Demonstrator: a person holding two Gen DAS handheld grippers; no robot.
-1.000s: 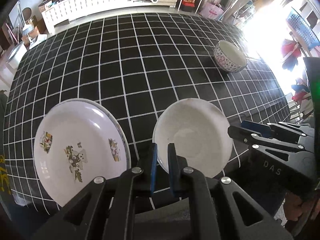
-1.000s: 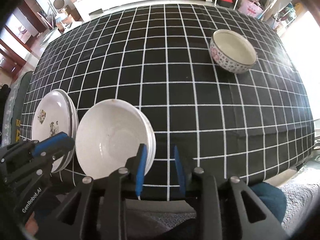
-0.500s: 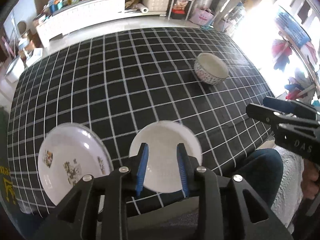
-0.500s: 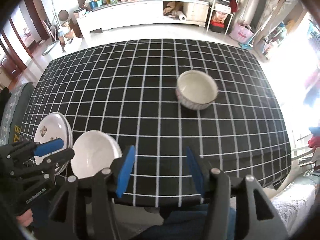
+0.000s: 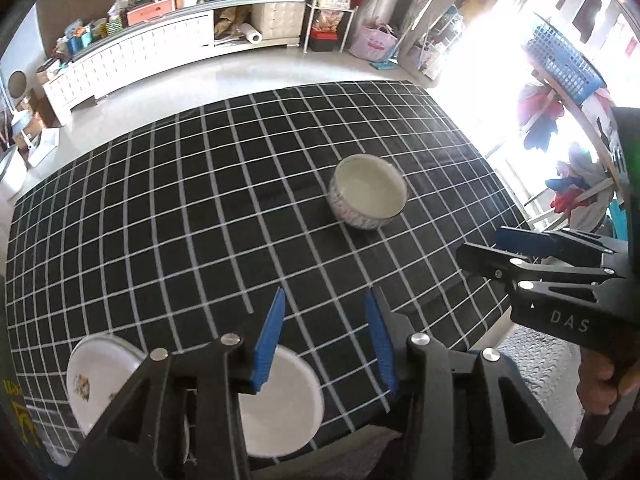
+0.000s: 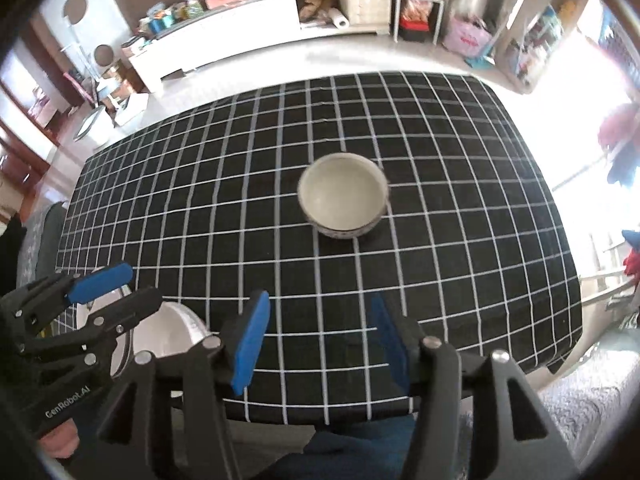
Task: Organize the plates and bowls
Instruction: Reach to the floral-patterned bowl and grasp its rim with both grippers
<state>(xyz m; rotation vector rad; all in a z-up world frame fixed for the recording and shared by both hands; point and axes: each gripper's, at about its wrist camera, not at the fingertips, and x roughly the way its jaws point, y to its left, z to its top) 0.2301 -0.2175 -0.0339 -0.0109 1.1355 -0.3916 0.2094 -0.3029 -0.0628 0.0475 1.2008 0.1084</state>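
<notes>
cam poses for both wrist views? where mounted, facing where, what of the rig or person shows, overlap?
Left wrist: sits behind the left claw, raised over the table's near edge, looking down and forward across the checked tablecloth; its open blue fingers, the right claw and a hand show.
Right wrist: sits behind the right claw, same heading, further right; its open fingers, the left claw and a dark-clad knee show.
Shared: the patterned bowl, the plain white dish, the decorated plate, the white cabinet.
</notes>
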